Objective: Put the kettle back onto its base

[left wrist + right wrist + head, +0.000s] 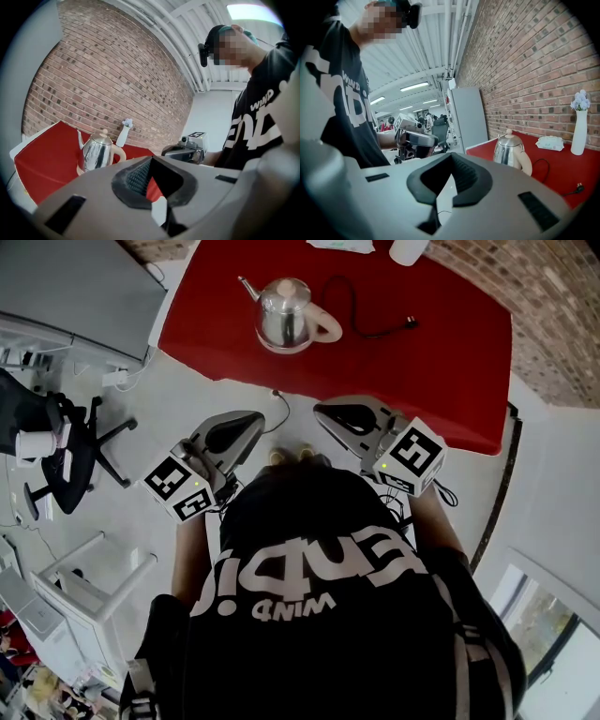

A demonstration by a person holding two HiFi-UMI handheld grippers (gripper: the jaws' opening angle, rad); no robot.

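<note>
- Finds the polished steel kettle (284,310), with its beige handle, upright towards the far side of the red tabletop (431,362). Appears to rest already on its pale round base (274,346); cannot tell whether it is fully seated.
- Reads its long axis as running from the thin spout, pointing away and left in the head view, to the handle, pointing right.
- Notes a black power cord (354,315) trailing right from the base and ending in a plug that lies on the tabletop.
- Places the left claw (248,423) and the right claw (328,413) around the tabletop's near edge, close to the person's chest, with the kettle ahead of both and well apart.
- Sees both sets of jaws closed with nothing between them.
- Judges the right claw nearer the handle, so better placed for any re-seating grasp. Little seems left to do.
</note>
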